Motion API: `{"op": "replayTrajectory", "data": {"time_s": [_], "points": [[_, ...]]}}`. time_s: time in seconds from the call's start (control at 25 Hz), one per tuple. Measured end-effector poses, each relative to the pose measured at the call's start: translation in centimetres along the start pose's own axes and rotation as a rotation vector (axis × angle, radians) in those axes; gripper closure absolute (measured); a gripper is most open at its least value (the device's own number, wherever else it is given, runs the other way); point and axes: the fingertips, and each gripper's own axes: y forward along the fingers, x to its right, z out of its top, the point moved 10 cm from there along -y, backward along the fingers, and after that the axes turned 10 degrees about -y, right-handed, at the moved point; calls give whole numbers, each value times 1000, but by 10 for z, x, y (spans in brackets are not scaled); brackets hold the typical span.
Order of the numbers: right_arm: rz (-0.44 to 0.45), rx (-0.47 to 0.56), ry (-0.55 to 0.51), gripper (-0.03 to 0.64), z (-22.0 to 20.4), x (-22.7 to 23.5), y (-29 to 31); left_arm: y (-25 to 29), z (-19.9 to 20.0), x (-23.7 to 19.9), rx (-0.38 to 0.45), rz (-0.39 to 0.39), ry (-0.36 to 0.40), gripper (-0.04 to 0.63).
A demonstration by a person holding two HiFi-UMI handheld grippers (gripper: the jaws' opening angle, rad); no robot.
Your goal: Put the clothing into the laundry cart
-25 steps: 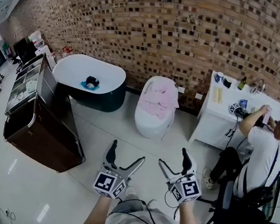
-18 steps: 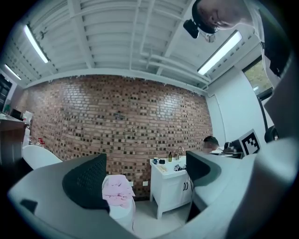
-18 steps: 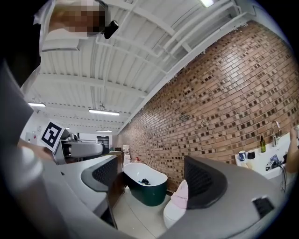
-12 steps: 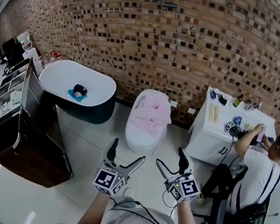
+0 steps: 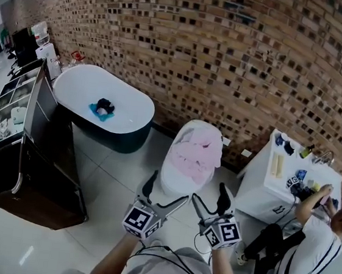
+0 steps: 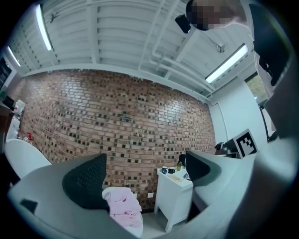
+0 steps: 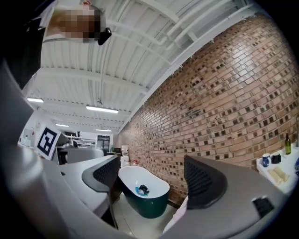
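Pink clothing [image 5: 195,152] is heaped in a small white oval tub [image 5: 172,178] on the floor by the brick wall; it also shows in the left gripper view as pink clothing [image 6: 122,205]. Dark and blue clothing [image 5: 104,107] lies in a large white and dark green bathtub [image 5: 125,135], seen in the right gripper view as the bathtub [image 7: 147,205]. A dark brown wheeled cart [image 5: 16,174] stands at the left. My left gripper [image 5: 164,192] and right gripper [image 5: 210,197] hover side by side just short of the small tub, both open and empty.
A white cabinet [image 5: 262,196] with bottles and cups stands at the right, and a person [image 5: 312,241] sits at it on a chair. Shelves and equipment line the far left. Shiny white floor tiles [image 5: 100,193] lie between the cart and the small tub.
The view has swung and the small tub with pink clothing now lies closer to both grippers. Both grippers stay open and empty, held in the same pose.
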Motion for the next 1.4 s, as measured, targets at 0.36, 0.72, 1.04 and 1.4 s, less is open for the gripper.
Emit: {"op": "replayTrajectory", "data": {"time_s": [0.36, 0.72, 1.04, 1.4], "points": [[55, -52, 7, 160, -53, 67, 46, 72, -50, -43, -72, 46, -70, 84], [114, -109, -29, 160, -108, 217, 106, 223, -88, -62, -197, 103, -54, 84], [142, -154, 133, 160, -148, 285, 140, 303, -163, -72, -386, 147, -111, 84], [112, -258, 243, 160, -219, 317, 152, 336, -300, -135, -783, 193, -148, 84]]}}
